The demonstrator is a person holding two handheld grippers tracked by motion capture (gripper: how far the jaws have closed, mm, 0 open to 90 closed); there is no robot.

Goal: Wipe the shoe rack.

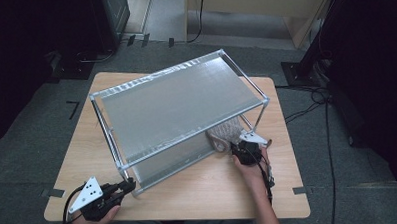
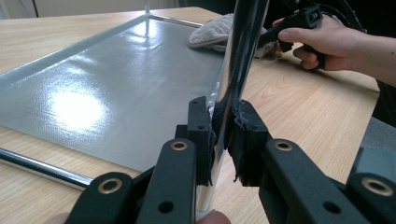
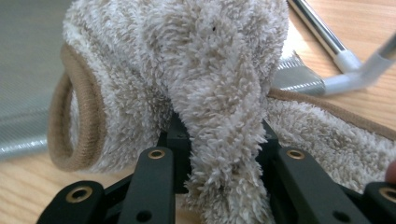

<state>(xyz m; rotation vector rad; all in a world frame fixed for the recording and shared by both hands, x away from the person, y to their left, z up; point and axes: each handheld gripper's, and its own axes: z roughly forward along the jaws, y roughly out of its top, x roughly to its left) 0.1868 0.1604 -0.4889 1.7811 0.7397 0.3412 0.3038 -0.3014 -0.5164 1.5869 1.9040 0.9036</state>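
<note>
A fold of the beige towel [image 3: 187, 60] sits pinched between the right gripper [image 3: 219, 140]'s fingers [image 3: 180, 135].

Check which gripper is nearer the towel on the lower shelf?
Right. The right gripper is clamped on the beige towel at the rack's near right end. The left gripper is shut on the rack's front-left post, a shelf length away.

Recording lab or studio room, not home. Small wooden table [image 1: 189, 192] stands alone on grey carpet [image 1: 33, 163], its position marked by tape strips [image 1: 53, 192] on floor. Dark surroundings: black stand bases [image 1: 297, 71] and black equipment at edges, loose cables [image 1: 316, 100] trailing across carpet. Light wooden furniture panel [image 1: 263, 4] at back. Person seated at table wields camera-fitted handheld grippers with trailing cables.
</note>
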